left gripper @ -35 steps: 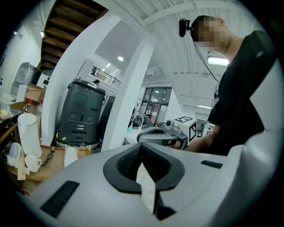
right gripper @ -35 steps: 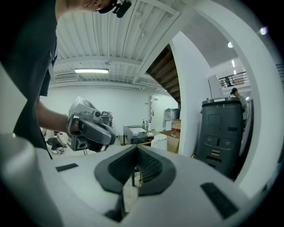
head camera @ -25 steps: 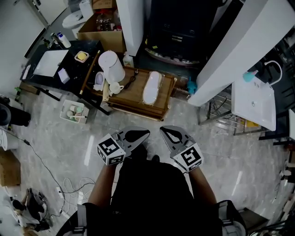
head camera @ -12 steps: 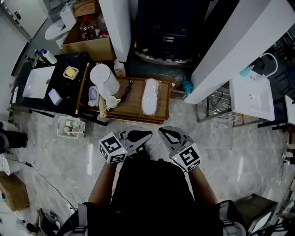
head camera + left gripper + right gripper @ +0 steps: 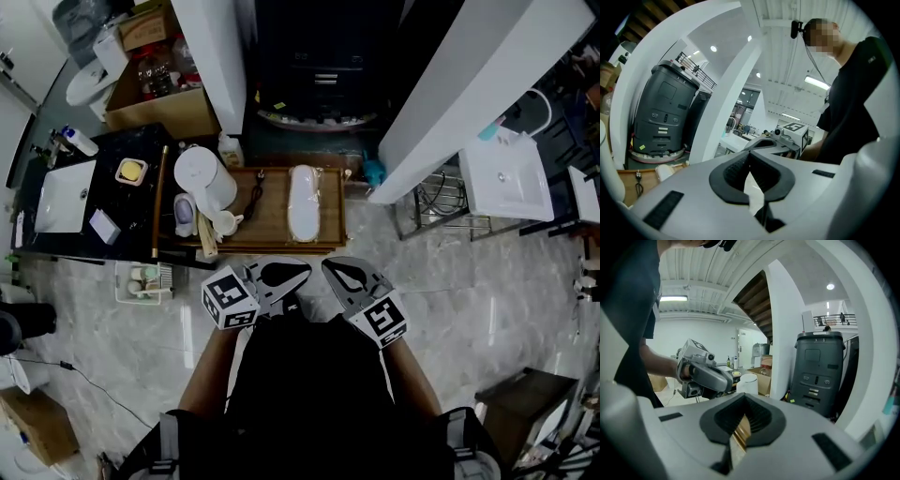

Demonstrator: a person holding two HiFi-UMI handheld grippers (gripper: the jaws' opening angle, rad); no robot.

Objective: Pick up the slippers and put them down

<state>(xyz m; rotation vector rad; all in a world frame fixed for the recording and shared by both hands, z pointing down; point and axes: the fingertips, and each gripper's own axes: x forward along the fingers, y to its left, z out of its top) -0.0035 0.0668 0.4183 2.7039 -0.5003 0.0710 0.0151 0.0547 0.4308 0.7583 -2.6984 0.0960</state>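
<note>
White slippers (image 5: 303,202) lie together on the wooden table (image 5: 267,223), to the right of a white container (image 5: 201,174). Nearer the person, over the marble floor (image 5: 450,281), the left hand-held gripper (image 5: 294,272) and the right hand-held gripper (image 5: 334,271) hover side by side. Each has its jaws closed together and holds nothing.

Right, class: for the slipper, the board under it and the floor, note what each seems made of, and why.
Slipper: white and matt, likely foam or fabric; too small to be sure. Board: wood, going by its brown, plank-lined surface. Floor: polished stone or marble-look tile, with grey veining and bright reflections.
</note>
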